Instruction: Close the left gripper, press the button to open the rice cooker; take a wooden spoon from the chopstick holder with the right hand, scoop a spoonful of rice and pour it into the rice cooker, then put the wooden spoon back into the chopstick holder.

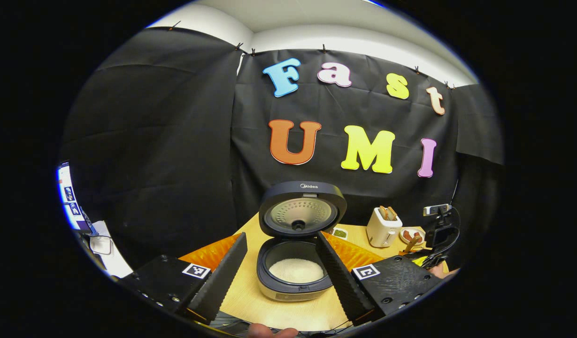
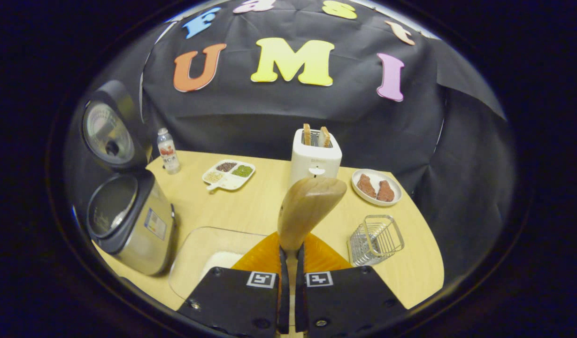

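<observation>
Right tongs grip the wooden spoon before the toaster; left tongs, open, flank the open rice cooker holding rice.

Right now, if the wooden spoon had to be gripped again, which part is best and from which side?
The wooden spoon is best gripped at its slim handle, from below the bowl, as the right gripper does: the handle fits between the fingers, while the broad rounded bowl stays free for rice.

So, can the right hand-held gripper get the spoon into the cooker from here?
Probably yes: the cooker lid stands open, and nothing lies between it and the spoon clamped in the right hand-held gripper.
</observation>
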Tool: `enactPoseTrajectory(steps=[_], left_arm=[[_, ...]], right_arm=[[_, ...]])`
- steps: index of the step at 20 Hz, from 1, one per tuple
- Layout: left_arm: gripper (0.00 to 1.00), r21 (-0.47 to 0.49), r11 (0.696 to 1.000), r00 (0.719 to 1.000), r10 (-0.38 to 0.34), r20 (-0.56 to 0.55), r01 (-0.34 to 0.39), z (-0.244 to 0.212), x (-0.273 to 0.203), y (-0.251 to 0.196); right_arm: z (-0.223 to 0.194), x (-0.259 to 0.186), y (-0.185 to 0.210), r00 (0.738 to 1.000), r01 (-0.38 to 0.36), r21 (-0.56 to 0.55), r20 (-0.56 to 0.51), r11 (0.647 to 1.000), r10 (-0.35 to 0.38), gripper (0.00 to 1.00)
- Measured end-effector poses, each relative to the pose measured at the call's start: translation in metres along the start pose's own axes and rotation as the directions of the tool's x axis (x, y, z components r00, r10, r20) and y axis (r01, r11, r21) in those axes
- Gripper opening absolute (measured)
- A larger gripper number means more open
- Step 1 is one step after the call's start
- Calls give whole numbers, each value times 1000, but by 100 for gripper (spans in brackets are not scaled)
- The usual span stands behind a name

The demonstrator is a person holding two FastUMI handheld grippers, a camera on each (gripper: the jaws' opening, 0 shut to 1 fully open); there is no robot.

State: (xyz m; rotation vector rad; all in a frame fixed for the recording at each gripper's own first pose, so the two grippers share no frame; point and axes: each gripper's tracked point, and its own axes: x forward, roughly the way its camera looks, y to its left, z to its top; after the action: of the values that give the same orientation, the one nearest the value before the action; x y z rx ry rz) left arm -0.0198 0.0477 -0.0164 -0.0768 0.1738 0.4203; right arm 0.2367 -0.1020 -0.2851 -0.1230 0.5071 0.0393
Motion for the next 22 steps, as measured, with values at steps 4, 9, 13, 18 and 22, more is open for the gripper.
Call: enactPoseTrajectory(steps=[4,9,13,18,22], left_arm=[[95,5,1000,999,29,-20,-29,-5,-7,11],[95,6,998,996,69,-56,-69,-17,-16,21],[95,11,997,995,78,-65,-77,-18,-20,22],[95,6,998,995,67,-71,-67,-19,-20,14],[95,14,998,996,56,-76,-55,-22,-18,6]], right_arm=[[-25,16,14,1000,22,-63,-6,998,-22,10],[-22,11,62,993,-118,33,18,993,117,10],[-22,4,102,962,-268,175,-10,947,274,10],[-31,-4,105,915,-325,470,-64,821,399,10],[-39,-7,101,860,-330,671,-76,664,504,10]])
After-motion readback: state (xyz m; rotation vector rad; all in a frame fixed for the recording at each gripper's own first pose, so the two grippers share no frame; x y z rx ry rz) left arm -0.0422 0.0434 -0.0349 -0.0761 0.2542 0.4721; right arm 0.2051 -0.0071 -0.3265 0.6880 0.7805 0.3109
